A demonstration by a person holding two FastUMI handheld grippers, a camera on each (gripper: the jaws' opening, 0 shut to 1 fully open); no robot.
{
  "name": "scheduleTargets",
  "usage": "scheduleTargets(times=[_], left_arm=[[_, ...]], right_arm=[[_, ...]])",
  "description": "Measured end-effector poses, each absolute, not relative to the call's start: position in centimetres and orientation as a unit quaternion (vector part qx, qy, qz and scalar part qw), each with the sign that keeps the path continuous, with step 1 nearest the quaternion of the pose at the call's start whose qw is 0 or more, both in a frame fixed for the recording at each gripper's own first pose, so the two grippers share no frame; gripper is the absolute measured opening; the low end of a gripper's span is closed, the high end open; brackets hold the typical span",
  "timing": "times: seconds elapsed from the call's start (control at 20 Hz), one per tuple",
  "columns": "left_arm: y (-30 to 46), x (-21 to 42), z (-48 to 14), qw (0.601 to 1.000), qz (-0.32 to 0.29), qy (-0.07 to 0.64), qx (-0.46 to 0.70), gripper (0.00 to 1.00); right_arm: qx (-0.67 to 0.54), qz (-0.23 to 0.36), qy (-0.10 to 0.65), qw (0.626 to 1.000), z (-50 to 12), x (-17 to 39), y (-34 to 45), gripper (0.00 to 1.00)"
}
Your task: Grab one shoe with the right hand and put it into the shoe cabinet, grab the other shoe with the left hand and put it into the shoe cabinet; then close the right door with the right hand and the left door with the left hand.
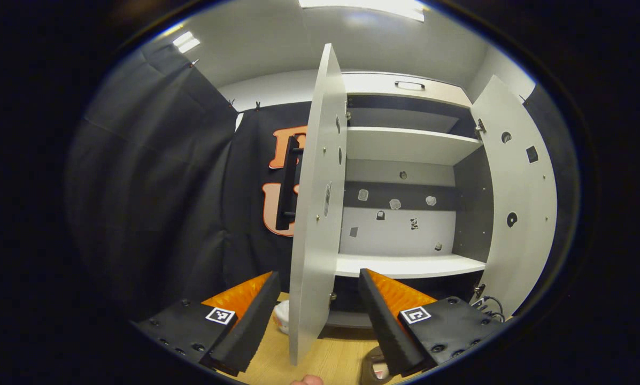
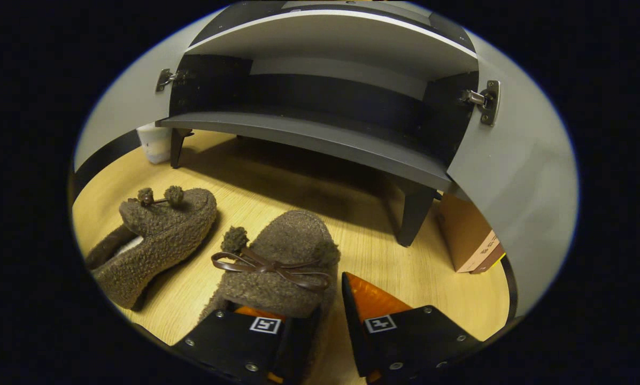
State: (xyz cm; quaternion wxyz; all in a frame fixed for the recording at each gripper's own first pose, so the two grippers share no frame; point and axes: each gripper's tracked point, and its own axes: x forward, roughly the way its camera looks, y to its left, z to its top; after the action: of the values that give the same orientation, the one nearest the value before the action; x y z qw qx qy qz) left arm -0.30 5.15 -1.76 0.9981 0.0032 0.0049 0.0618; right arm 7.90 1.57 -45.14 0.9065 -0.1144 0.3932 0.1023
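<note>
Right gripper view, nearest first. The right gripper (image 2: 328, 315) sits at the bottom centre of the frame, jaws spread wide, straddling the side wall of the near slipper (image 2: 282, 267): one finger lies inside or over the collar, the other stands clear of it on the outer side. Neither finger is seen pressing, so this reads as a grasp being set up, not yet made. The near slipper lies on the wooden floor (image 2: 309, 198) at lower centre, its long axis running bottom to top of the frame, toe toward the shoe cabinet (image 2: 309, 141), bow across the vamp. That heading suits a straight push into the bottom compartment.

The second slipper (image 2: 159, 235), at left of frame and apart from the first, lies on a diagonal, toe to the upper right and heel to the lower left. It is untouched, presumably left for the other hand.

Beyond, the cabinet's bottom compartment stands open and dark across the upper frame, a cardboard box (image 2: 467, 235) beside its right leg.

Left gripper view. The left gripper (image 1: 320, 307) is at bottom centre, jaws wide, holding nothing, either side of the edge of the left door (image 1: 317, 214), which stands open edge-on at centre. The right door (image 1: 517, 203) is swung out at right. Both doors open gives clear access to the shelves (image 1: 405, 264).
</note>
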Motion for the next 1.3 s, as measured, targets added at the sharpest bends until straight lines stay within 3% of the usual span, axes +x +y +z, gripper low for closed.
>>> scheduleTargets(times=[0.25,0.3,0.6,0.75,1.0,1.2,1.3], left_arm=[[4.4,0.3,-1.9,0.999,0.049,0.003,0.005,0.96],[4.3,0.4,-1.7,0.999,0.047,0.0,0.004,0.96],[3.0,0.7,-1.8,1.0,0.026,-0.005,-0.002,0.96],[2.3,1.0,-1.9,1.0,0.012,-0.007,-0.001,0.94],[1.6,1.3,-2.0,1.0,-0.009,-0.012,-0.02,0.99],[1.5,1.3,-1.9,1.0,-0.019,-0.018,-0.011,0.94],[1.1,1.1,-2.4,1.0,-0.026,-0.012,-0.006,0.96]], right_arm=[[-0.13,0.079,0.377,0.914,-44.7,8.8,1.4,0.06],[-0.13,0.079,0.378,0.913,-44.3,8.6,1.5,0.04],[-0.157,0.073,0.296,0.939,-35.7,8.4,2.2,0.04],[-0.16,0.072,0.246,0.953,-28.5,7.6,3.4,0.04],[-0.103,0.05,0.164,0.98,-16.2,7.5,6.5,0.03],[-0.072,0.055,0.123,0.988,-7.5,11.2,7.5,0.03],[-0.08,0.035,0.091,0.992,-3.7,14.4,6.6,0.03]])
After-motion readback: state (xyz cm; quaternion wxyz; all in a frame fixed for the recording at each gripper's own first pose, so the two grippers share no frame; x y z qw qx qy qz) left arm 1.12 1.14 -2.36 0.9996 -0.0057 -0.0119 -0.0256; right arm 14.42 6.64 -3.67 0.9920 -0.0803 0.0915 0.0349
